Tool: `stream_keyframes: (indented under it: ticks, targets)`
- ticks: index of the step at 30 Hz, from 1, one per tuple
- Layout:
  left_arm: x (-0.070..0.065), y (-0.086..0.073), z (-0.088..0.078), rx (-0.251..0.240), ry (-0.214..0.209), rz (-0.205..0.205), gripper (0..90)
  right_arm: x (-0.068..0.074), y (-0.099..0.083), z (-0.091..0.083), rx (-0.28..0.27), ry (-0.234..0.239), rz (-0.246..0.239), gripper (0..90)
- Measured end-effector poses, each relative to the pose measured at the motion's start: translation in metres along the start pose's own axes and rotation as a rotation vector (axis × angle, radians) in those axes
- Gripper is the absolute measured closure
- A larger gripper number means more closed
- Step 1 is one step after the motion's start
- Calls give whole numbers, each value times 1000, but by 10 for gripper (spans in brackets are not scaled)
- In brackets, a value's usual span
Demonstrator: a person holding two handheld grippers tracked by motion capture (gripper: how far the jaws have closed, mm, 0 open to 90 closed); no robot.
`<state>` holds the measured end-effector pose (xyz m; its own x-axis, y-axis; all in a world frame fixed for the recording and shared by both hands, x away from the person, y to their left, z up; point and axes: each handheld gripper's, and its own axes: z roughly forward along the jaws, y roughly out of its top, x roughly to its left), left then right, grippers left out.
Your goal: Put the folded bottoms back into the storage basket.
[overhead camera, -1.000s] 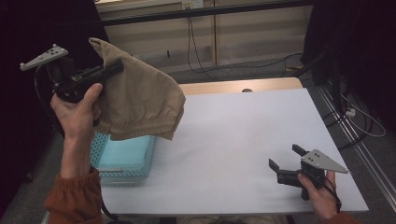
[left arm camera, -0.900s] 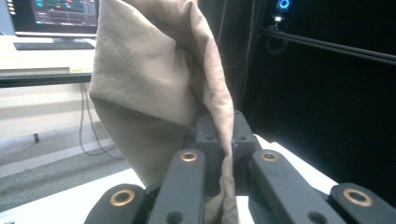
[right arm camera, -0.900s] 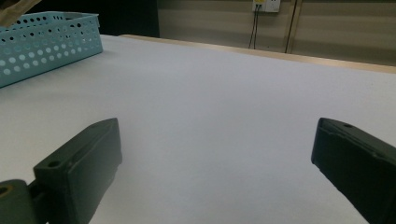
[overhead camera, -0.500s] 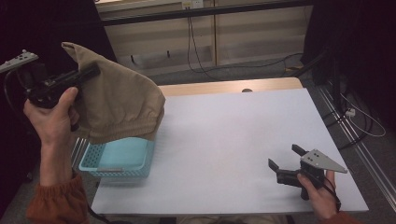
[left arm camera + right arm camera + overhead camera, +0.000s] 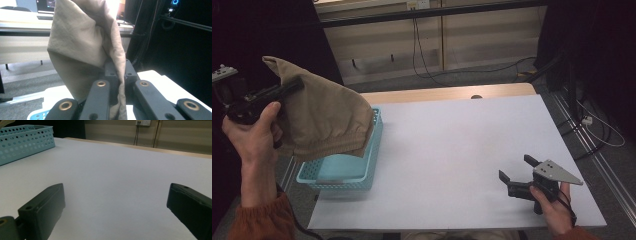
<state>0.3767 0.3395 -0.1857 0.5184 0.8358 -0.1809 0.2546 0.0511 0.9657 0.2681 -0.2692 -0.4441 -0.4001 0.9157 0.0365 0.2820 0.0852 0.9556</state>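
A tan cloth [image 5: 327, 120] hangs in the air at the table's left, its lower edge draped over the near left part of a light blue perforated basket [image 5: 362, 172]. My left gripper [image 5: 294, 86], raised in a hand at the far left, is shut on the cloth's upper part. In the left gripper view the black jaws [image 5: 118, 68] pinch a fold of the cloth [image 5: 82, 45], which rises above them. My right gripper [image 5: 515, 167] rests on the white table near the front right, open with nothing between its jaws [image 5: 117, 202].
The white table top [image 5: 462, 145] spreads between the basket and my right gripper. The basket [image 5: 25, 142] stands at the table's left edge. Cables [image 5: 432, 65] lie on the floor behind the table, and a black stand [image 5: 569, 100] is at its right.
My left hand has carried the cloth to the left and a little down, so it now hangs over the basket's left part. The right gripper has stayed where it was.
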Motion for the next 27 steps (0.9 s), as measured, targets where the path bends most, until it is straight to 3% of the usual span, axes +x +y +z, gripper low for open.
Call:
stream_keyframes:
  ticks: [16,19,27]
  targets:
    - [19,-38,0,58,14,-48,865,0,0,1,2,1,2,17]
    - [27,-48,3,90,38,-58,865,0,0,1,3,2,3,18]
    - [35,-62,13,128,47,-71,865,0,0,1,4,2,0,17]
